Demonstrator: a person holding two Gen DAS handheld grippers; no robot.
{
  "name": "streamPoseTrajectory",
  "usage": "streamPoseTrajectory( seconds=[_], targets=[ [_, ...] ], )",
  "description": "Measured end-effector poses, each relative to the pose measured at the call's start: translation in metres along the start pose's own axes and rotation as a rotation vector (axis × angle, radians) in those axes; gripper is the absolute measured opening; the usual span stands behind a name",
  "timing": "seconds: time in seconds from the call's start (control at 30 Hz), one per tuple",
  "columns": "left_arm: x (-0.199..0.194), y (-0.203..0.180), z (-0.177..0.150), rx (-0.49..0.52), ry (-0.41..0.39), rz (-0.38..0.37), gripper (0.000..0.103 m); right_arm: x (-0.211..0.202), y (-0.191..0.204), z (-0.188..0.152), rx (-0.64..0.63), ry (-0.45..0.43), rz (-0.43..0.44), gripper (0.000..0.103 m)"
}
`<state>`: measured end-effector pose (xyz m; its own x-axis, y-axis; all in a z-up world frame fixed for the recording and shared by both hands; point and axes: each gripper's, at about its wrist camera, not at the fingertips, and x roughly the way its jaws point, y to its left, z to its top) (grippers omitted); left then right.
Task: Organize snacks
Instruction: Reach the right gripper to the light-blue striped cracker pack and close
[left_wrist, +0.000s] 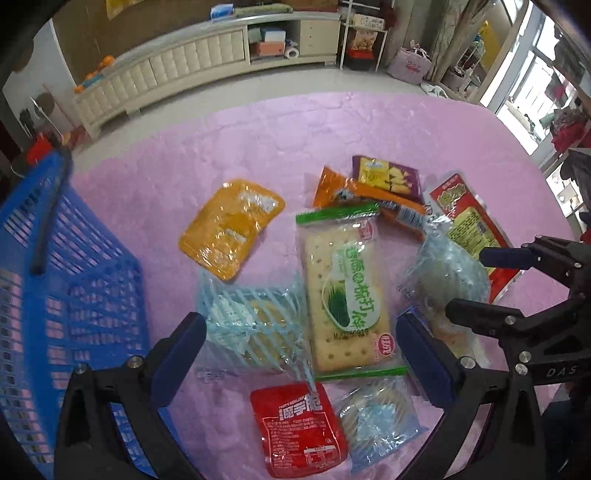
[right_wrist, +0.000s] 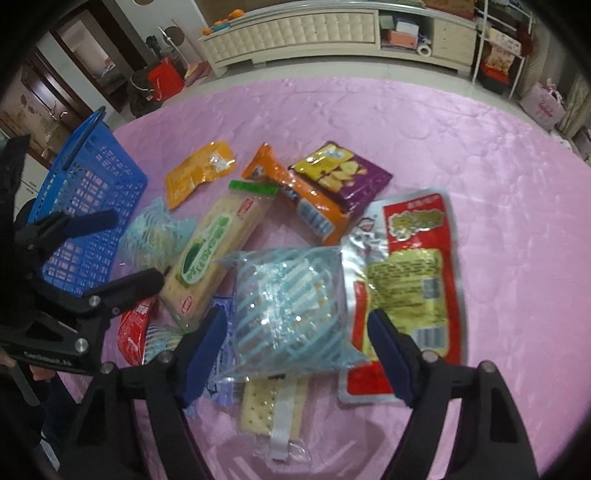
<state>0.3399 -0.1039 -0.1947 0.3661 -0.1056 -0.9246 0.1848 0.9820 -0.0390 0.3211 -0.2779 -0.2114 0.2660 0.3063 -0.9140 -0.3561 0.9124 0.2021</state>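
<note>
My right gripper (right_wrist: 295, 354) hangs open, nothing gripped, straddling the blue-striped packet (right_wrist: 291, 306) for pickup. My left gripper (left_wrist: 299, 354) stands open above 2 packets. The blue basket (left_wrist: 66, 266) waits left.

Open right gripper (right_wrist: 295, 354) over blue-striped snack packet (right_wrist: 288, 310)

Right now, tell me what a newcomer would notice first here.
A heap of bright snack packets on the pink tablecloth, with the green-labelled cracker pack in the middle. A blue basket stands empty at its left edge. Both tongs, left and right, hang open over the pile.
</note>
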Motion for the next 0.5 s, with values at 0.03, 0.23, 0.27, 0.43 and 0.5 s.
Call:
streamPoseTrajectory(
  seconds=[0.03,0.23,0.27,0.43,0.5],
  targets=[
    [0.003,0.002,0.000,-0.009,-0.004,0.009,0.103,0.003,-0.001,0.001,0.000,0.006,-0.001,0.078],
    [0.025,0.011,0.006,-0.045,0.012,0.039,0.103,0.012,-0.005,0.005,0.004,0.006,0.026,0.077],
    [0.026,0.010,0.006,-0.044,0.013,0.055,0.103,0.014,-0.005,0.006,0.002,0.006,0.028,0.076],
    [0.033,0.004,0.006,-0.048,0.004,0.081,0.102,0.019,-0.003,0.007,-0.007,-0.004,0.038,0.067],
    [0.034,0.005,0.007,-0.059,0.011,0.067,0.091,0.019,-0.003,0.007,-0.010,-0.009,0.040,0.064]
  ],
)
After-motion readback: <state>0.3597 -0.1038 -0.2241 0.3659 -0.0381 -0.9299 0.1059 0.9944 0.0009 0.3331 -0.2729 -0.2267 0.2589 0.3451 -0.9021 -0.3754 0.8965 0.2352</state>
